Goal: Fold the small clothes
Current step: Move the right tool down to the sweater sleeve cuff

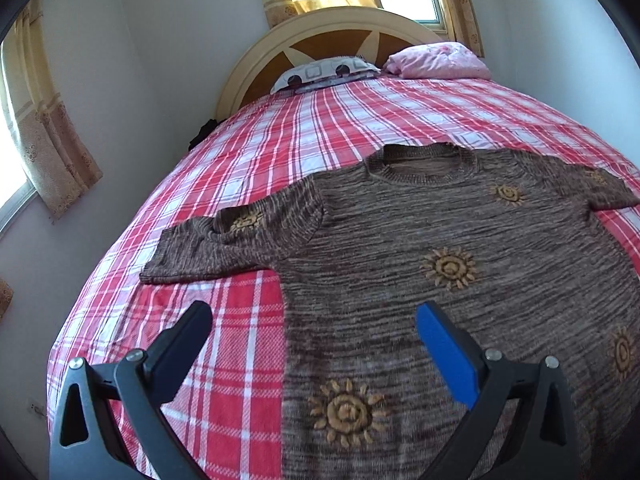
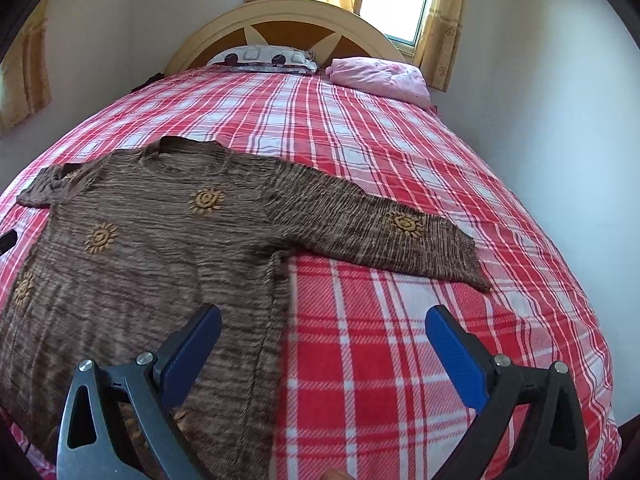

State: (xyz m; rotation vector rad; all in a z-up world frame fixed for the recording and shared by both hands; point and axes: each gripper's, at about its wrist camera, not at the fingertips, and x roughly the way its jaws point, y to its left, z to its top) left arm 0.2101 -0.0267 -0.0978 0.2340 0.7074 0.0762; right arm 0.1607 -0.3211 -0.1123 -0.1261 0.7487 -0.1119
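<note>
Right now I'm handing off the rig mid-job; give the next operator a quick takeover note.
Left gripper: jaws open, holding nothing, over the left side edge of the brown sweater.
Right gripper: jaws open, holding nothing, over the sweater's right side edge.
Sweater: lying face up and spread flat on the plaid bedsheet, collar toward the headboard. Left sleeve and right sleeve both lie out to the sides.
Done: garment laid out.
Left: every fold. Nothing is folded yet; probably sleeves in first, then the body.
</note>
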